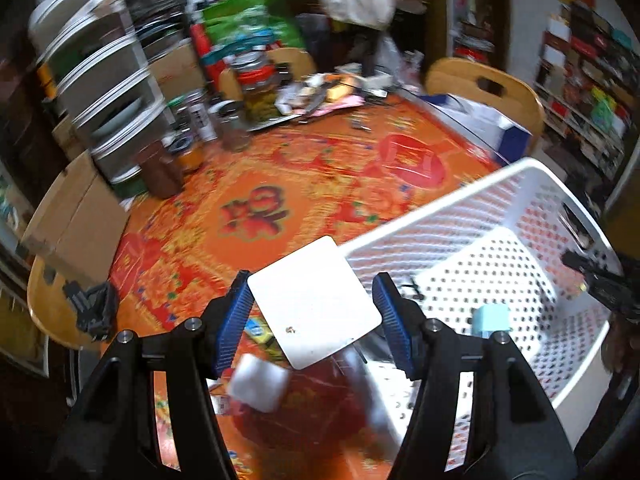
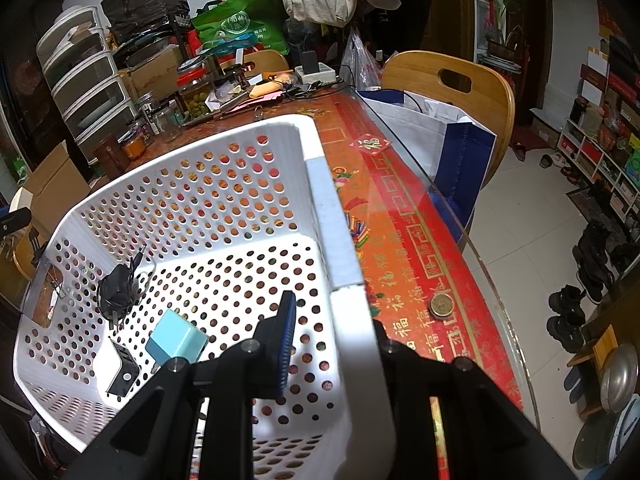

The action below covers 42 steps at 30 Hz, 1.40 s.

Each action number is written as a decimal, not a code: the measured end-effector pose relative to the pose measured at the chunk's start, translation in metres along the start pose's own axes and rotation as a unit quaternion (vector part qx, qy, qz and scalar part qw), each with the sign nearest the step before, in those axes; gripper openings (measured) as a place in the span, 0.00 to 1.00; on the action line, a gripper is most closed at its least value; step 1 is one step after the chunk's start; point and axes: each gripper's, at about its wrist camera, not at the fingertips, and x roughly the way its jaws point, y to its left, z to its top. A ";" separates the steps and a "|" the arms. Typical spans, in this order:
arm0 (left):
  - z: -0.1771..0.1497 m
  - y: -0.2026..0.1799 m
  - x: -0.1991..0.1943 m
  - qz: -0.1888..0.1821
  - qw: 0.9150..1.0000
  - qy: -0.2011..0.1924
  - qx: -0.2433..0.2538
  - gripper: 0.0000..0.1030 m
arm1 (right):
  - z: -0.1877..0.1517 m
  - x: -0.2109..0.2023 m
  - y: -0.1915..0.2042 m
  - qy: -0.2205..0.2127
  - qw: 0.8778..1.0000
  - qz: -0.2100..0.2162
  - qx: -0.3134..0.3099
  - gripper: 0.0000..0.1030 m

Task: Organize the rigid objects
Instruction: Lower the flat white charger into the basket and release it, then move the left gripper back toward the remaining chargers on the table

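Note:
My left gripper (image 1: 314, 306) is shut on a flat white square object (image 1: 314, 304) and holds it above the table, just left of the white perforated basket (image 1: 440, 204). A white block (image 1: 260, 386) lies on the cloth below it. My right gripper (image 2: 334, 330) is shut on the basket's right wall (image 2: 344, 280), one finger inside and one outside. Inside the basket lie a light blue charger cube (image 2: 176, 346), a black plug adapter (image 2: 118, 286) and a white USB charger (image 2: 124, 372). The blue cube also shows in the left wrist view (image 1: 491, 319).
The table has a red-orange patterned cloth (image 1: 256, 184) under glass. Jars and bottles (image 1: 192, 136) and a drawer unit (image 1: 100, 92) stand at the far left. Clutter sits at the back. A coin (image 2: 441, 305) lies right of the basket. Wooden chairs (image 2: 452, 80) stand around.

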 end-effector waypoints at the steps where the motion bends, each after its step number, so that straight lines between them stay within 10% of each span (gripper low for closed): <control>1: 0.001 -0.013 0.003 -0.005 1.000 0.008 0.016 0.57 | 0.000 0.000 0.000 0.000 1.000 0.001 0.000 0.23; 18: -0.008 -0.121 0.105 -0.066 0.973 0.185 0.124 0.57 | -0.002 0.000 -0.001 0.002 1.000 0.011 -0.001 0.23; 23: -0.005 -0.114 0.092 -0.079 0.978 0.152 0.118 0.74 | -0.002 0.000 -0.001 0.002 1.000 0.011 -0.001 0.23; 28: -0.004 -0.063 0.037 -0.101 0.991 0.061 0.060 0.93 | -0.001 0.001 0.000 0.003 1.000 0.008 -0.003 0.23; 33: -0.044 0.035 -0.019 -0.010 1.000 -0.026 -0.006 1.00 | -0.002 0.001 0.000 0.004 1.000 0.007 -0.006 0.23; 36: -0.080 0.108 0.000 0.027 0.995 0.003 -0.097 1.00 | -0.001 0.001 0.000 0.004 1.000 0.007 -0.005 0.23; 42: -0.144 0.190 0.086 -0.040 0.964 0.085 -0.249 1.00 | -0.003 0.001 0.000 0.004 1.000 0.008 -0.006 0.23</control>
